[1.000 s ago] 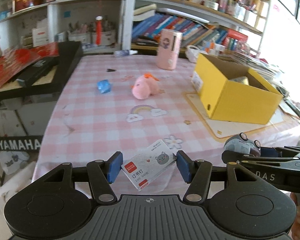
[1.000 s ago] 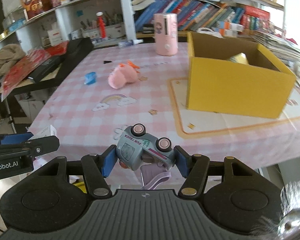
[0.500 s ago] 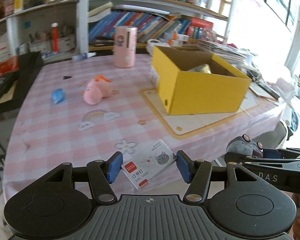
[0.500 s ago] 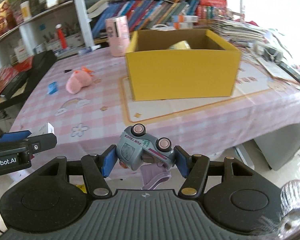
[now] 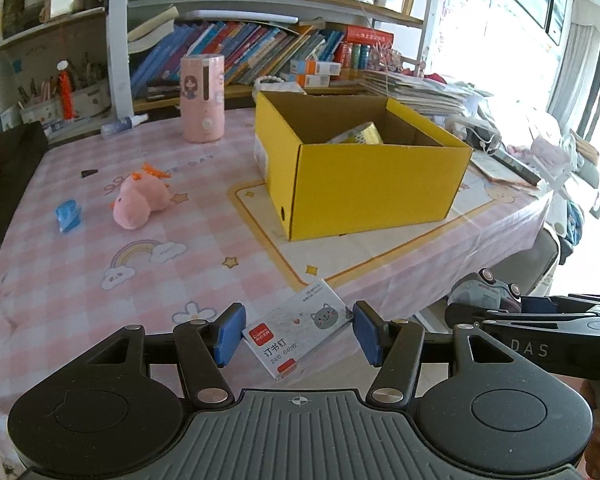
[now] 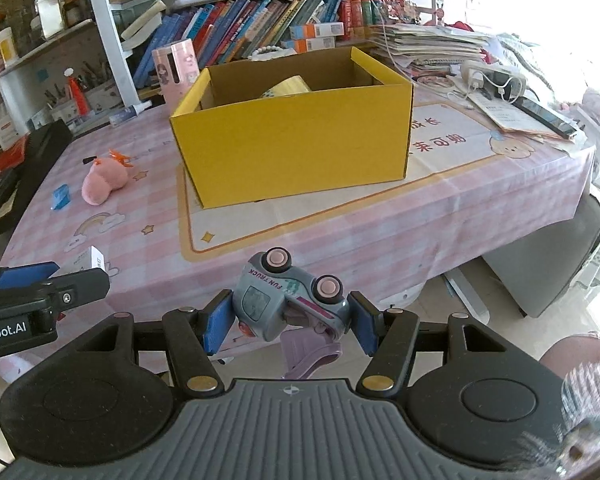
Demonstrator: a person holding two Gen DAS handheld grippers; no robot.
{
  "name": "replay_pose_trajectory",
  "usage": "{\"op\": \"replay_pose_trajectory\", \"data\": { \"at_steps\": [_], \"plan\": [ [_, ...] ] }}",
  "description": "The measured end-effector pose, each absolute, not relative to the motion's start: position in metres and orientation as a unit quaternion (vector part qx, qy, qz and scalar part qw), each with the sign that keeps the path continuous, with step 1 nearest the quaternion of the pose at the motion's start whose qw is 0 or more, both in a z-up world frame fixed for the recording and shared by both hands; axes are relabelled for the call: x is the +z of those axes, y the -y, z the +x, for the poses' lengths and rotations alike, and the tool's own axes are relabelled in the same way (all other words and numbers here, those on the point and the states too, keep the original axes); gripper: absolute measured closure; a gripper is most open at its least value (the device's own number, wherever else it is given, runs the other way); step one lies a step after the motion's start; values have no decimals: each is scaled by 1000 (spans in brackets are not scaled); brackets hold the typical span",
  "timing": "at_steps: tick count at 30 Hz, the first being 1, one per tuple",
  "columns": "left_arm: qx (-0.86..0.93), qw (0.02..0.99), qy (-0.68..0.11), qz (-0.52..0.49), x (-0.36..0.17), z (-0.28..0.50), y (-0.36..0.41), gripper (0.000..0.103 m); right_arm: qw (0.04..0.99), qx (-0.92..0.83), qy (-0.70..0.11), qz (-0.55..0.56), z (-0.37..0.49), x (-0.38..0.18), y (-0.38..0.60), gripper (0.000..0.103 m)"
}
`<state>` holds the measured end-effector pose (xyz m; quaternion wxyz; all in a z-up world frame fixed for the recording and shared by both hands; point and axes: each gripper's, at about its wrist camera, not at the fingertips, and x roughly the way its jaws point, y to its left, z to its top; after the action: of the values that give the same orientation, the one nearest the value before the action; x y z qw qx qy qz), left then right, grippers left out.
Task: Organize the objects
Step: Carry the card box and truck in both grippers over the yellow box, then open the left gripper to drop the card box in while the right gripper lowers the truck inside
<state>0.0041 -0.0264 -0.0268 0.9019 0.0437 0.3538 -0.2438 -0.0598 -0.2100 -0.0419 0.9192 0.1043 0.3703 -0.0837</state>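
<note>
My left gripper [image 5: 296, 334] is shut on a white staples box [image 5: 296, 330] with a cat picture, held above the table's near edge. My right gripper [image 6: 290, 320] is shut on a grey toy truck [image 6: 290, 300], held upside down in front of the table. The truck also shows at the right of the left wrist view [image 5: 482, 294]. An open yellow cardboard box [image 6: 296, 136] stands on the table ahead, with a yellow item [image 6: 288, 86] inside. A pink plush toy [image 5: 140, 200] and a small blue object [image 5: 68, 216] lie to the left.
A pink cylinder [image 5: 202, 98] stands behind the yellow box. A black case [image 6: 16, 168] sits at the table's left edge. Papers, a phone and chargers [image 6: 512, 100] lie at the right. Bookshelves [image 5: 260, 48] rise behind the pink checked tablecloth [image 5: 80, 280].
Both grippers have swung right and pulled back with their objects still held. The yellow box now sits centred ahead and the plush has shifted left in view.
</note>
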Motion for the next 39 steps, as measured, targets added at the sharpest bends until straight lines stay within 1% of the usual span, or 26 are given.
{"op": "replay_pose_trajectory", "data": {
  "at_steps": [8, 12, 20, 24, 32, 39],
  "plan": [
    [-247, 904, -345, 47, -24, 17, 48, 45, 916, -87, -378, 104, -41, -43, 231, 44],
    [-247, 913, -323, 46, -16, 26, 59, 45, 919, -90, -369, 102, -30, -38, 243, 44],
    [-248, 933, -252, 62, 10, 54, 93, 45, 948, -94, -293, 82, 3, -5, 275, 44],
    [-241, 939, -237, 61, 18, 77, 114, 45, 958, -91, -262, 78, 27, 11, 298, 44],
    [-219, 944, -235, 70, 17, 120, 152, 45, 965, -71, -240, 76, 78, 25, 336, 44],
    [-205, 939, -261, 95, 0, 142, 176, 45, 964, -35, -255, 67, 112, 17, 343, 44]
  ]
}}
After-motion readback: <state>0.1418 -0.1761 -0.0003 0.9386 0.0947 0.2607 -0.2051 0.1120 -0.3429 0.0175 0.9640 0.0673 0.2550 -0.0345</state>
